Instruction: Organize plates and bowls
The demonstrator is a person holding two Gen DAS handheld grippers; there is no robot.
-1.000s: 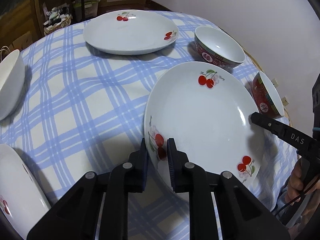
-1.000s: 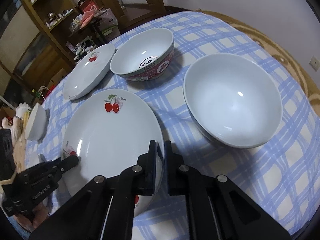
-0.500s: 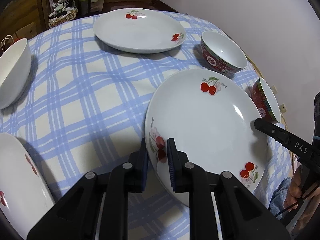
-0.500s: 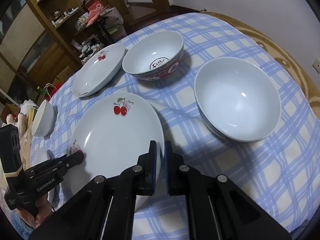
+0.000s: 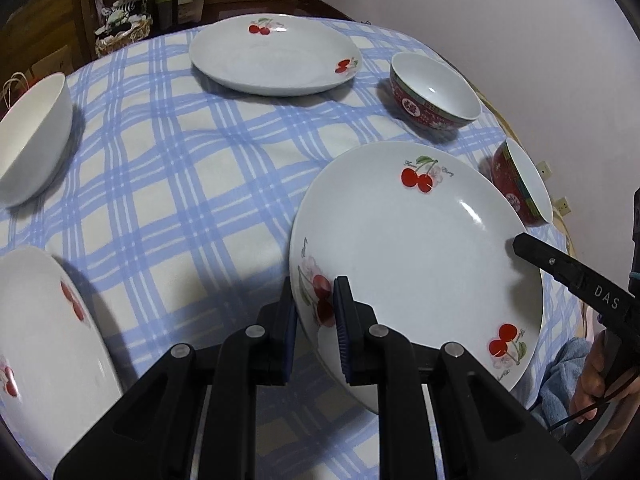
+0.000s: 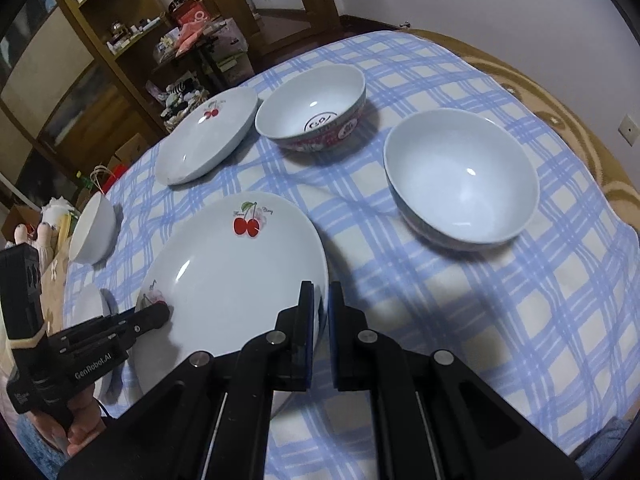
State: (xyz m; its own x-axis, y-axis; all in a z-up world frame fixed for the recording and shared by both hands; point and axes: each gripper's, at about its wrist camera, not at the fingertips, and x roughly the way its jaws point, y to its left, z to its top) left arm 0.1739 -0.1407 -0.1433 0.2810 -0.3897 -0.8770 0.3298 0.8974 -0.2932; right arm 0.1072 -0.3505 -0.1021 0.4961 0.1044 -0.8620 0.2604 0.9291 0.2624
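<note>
Gripping opposite rims of cherry plate [image 5: 420, 248], left claw [image 5: 314, 312] clamped near edge, right claw [image 6: 320, 316] clamped opposite.

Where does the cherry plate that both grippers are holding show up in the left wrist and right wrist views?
Left wrist: held plate fills centre-right, left gripper clamping its near-left rim.
Right wrist: same plate sits lower-left of centre, right gripper clamping its near-right rim.
Shared landmark: the second cherry plate lying farther back on the checked tablecloth.

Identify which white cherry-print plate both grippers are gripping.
The nearest white cherry-print plate, lifted and tilted, rim clamped by left gripper and right gripper; others lie untouched.
</note>
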